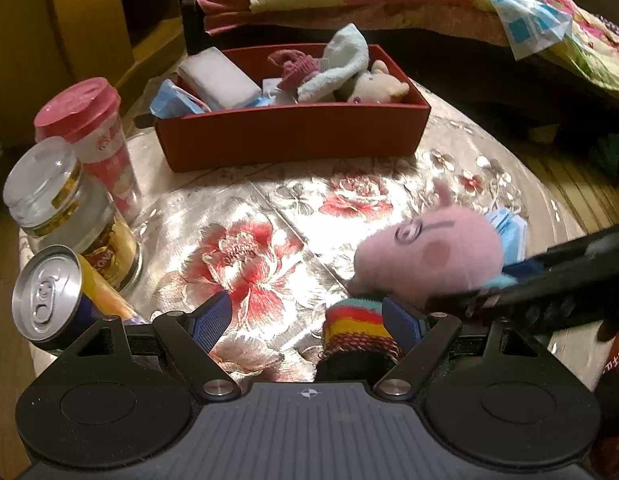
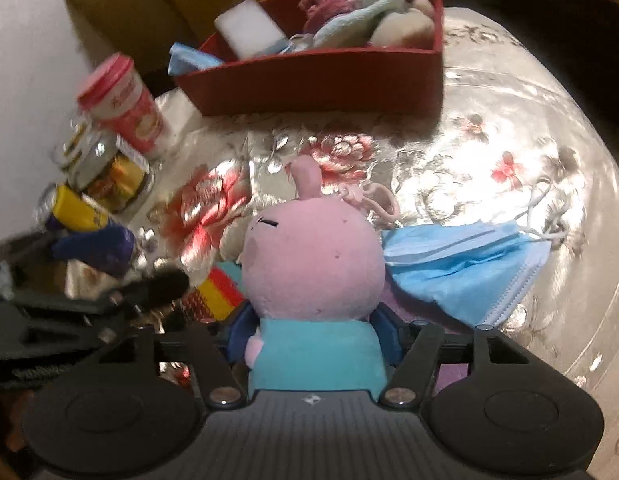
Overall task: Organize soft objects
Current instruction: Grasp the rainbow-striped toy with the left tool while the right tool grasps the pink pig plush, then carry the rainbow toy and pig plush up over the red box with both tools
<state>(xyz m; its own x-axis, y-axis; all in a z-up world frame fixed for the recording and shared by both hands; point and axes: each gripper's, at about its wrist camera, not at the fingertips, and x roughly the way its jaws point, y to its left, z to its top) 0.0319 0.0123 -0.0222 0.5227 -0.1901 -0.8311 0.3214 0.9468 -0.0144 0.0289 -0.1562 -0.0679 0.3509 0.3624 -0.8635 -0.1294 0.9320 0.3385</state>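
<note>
**Pink pig toy sits between the right claw's pads**

While the red box (image 1: 293,136) at the top centre of the left wrist view already holds soft things, the pink pig toy (image 2: 313,264) fills the lower middle of the right wrist view, its teal body between the right gripper (image 2: 313,336) pads; whether they press it I cannot tell. The left gripper (image 1: 309,320) stands wide apart, a striped sock (image 1: 357,332) just beside its right pad. A blue face mask (image 2: 465,272) lies right of the pig

Striped sock (image 1: 359,330) between open left tongs (image 1: 307,320)
</note>
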